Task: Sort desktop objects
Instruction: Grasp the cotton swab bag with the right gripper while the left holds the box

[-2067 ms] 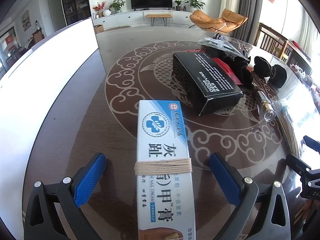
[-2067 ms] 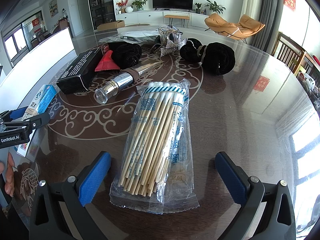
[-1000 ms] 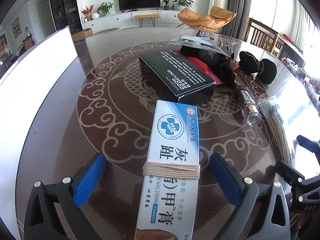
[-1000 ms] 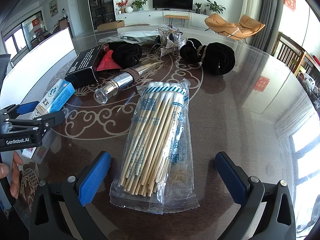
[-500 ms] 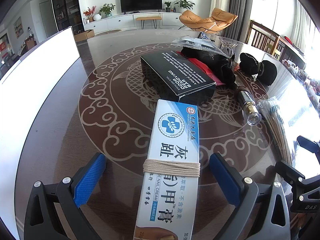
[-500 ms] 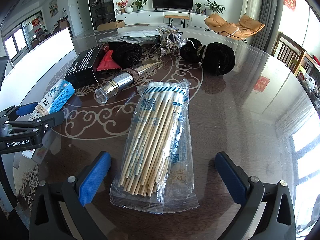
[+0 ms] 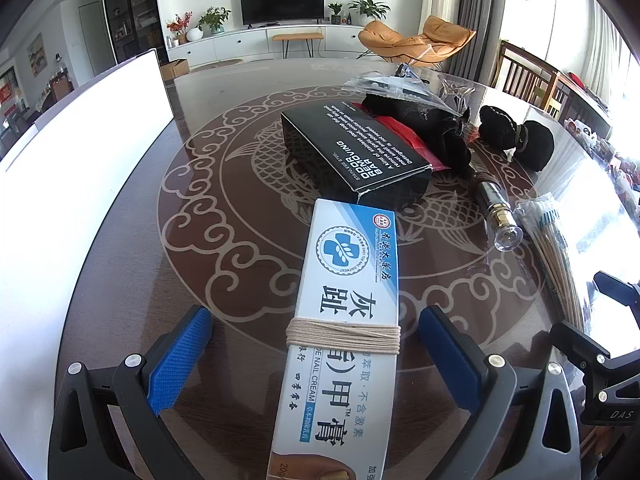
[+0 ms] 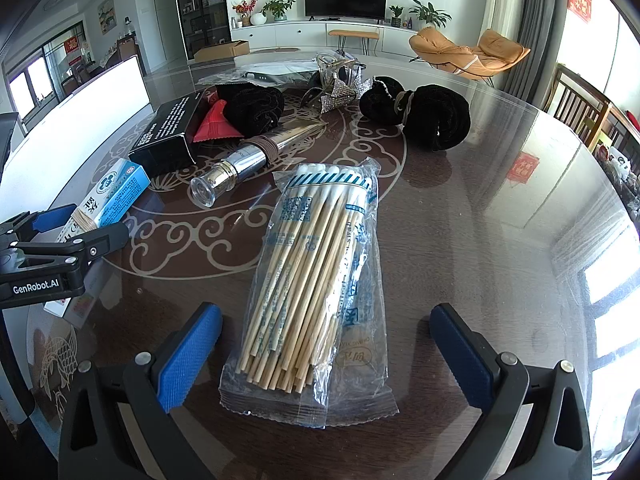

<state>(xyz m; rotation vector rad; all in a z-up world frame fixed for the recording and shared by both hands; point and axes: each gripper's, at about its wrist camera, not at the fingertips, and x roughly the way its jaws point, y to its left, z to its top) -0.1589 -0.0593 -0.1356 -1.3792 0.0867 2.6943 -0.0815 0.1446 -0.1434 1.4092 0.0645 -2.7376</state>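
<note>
Though both tools are spread wide and hold nothing, each already straddles its own object on the dark glass-topped table point(image 8: 460, 208) with the pale cloud pattern. The left gripper point(image 7: 316, 360) has its blue-padded fingers either side of the long white-and-blue cardboard nail-cream box point(image 7: 344, 320), which lies flat on the table with a beige thread band wound around its middle. That box looks light and stiff, with flat smooth sides; a squeeze across its narrow width near the thread band should hold, though hard pressure could probably dent thin card.

The right gripper point(image 8: 328, 356) is likewise open, its pads well apart on both sides of the clear plastic bag of wooden cotton swabs point(image 8: 316, 280) lying flat on the glass. I judge this pack light but awkward: the film is slick and crinkly, the sticks can shift inside, and the flat sealed end offers little to grip. Taking it across the thick bundle of sticks seems safest.

From the left wrist, the box's printed top and the black rectangular carton point(image 7: 352, 148) just beyond it read clearly, while the swab bag shows only as a sliver at the right edge. From the right wrist, the whole bag appears, plus the silver tube with a clear cap point(image 8: 240, 164), black fabric bundles point(image 8: 432, 114) and the left tool from the side.
</note>
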